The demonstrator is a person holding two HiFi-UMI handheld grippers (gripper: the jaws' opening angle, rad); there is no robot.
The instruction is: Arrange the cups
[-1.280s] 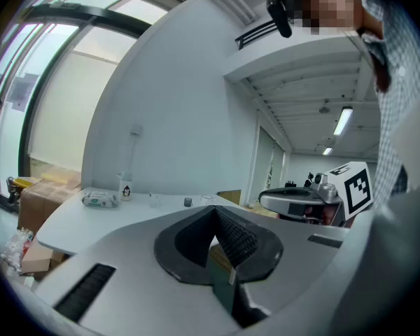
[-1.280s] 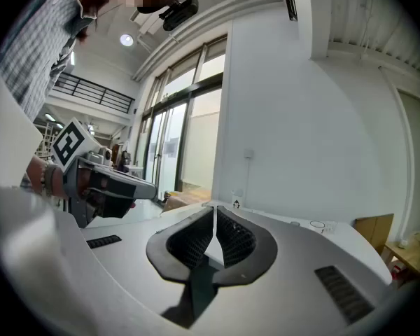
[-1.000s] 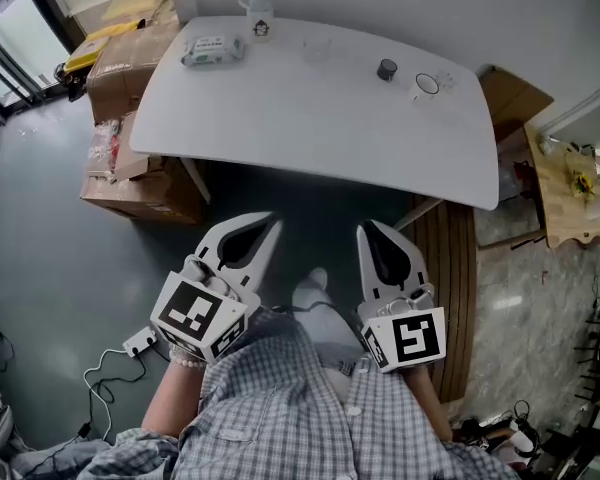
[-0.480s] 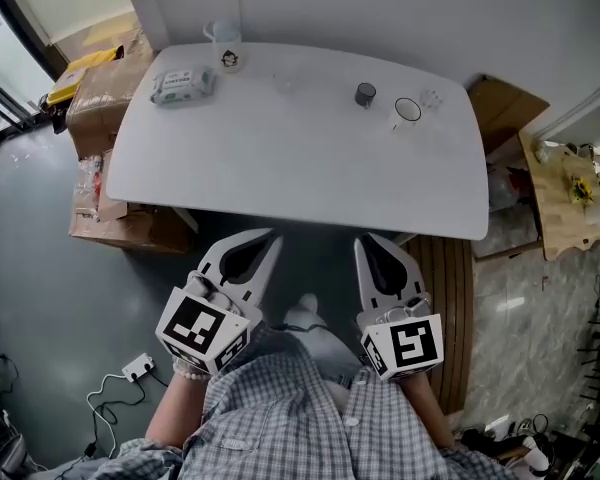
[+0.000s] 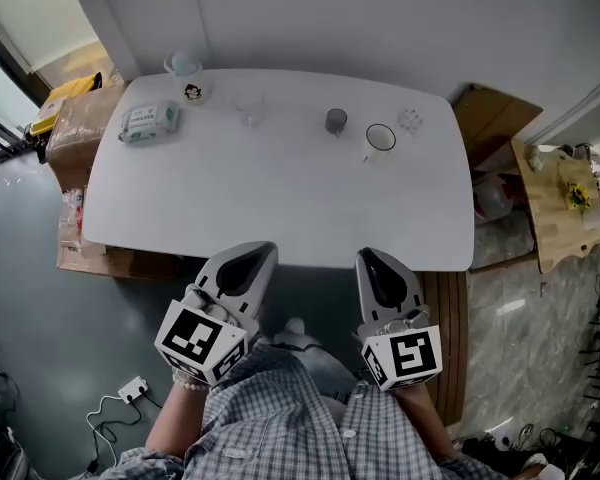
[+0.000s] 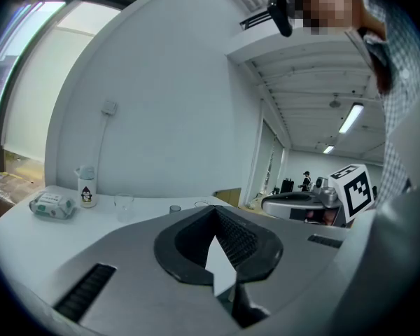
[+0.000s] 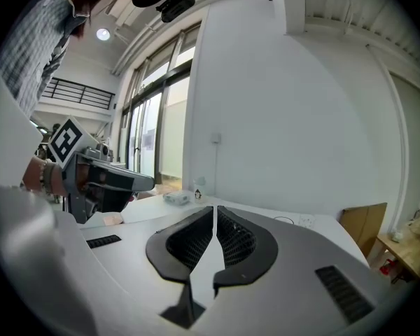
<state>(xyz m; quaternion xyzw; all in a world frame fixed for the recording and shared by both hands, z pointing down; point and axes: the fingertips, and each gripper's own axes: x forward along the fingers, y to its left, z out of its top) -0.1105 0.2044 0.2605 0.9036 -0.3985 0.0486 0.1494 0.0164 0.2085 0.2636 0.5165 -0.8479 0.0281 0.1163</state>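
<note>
White oval table (image 5: 280, 233) against a plain white wall, grey floor below. Cardboard boxes (image 5: 75, 118) stacked off the table's left end.

On the tabletop, all toward the far edge:
- bottle w/ penguin print (image 5: 190, 80), far-left corner
- wipes pack (image 5: 150, 121) just beside it
- clear glass (image 5: 250, 108), left of centre
- small grey cup (image 5: 336, 120), about centre
- white cup (image 5: 380, 138) w/ dark rim, right of the grey one
- faint clear item (image 5: 410, 118) past the white cup; prob. another cup, too pale to tell

Cups sit in a loose row, each apart from its neighbour, none stacked or nested. The near half of the table carries nothing.

Grippers: left gripper (image 5: 263, 252) and right gripper (image 5: 370, 256) are side by side at the near table edge, tips about level w/ the rim, above the person's legs. Both are clenched tight, jaws together, nothing between them; the left gripper view (image 6: 212, 212) and right gripper view (image 7: 215, 210) each confirm it. Both point toward the cups, slightly downward.

Progress: judged not begun. No cup held or touched, and all are well apart from both grippers. Left to do is everything: reach across, open jaws, take each cup in turn and set the lot in order. What final layout is wanted can't be told from here.
</note>
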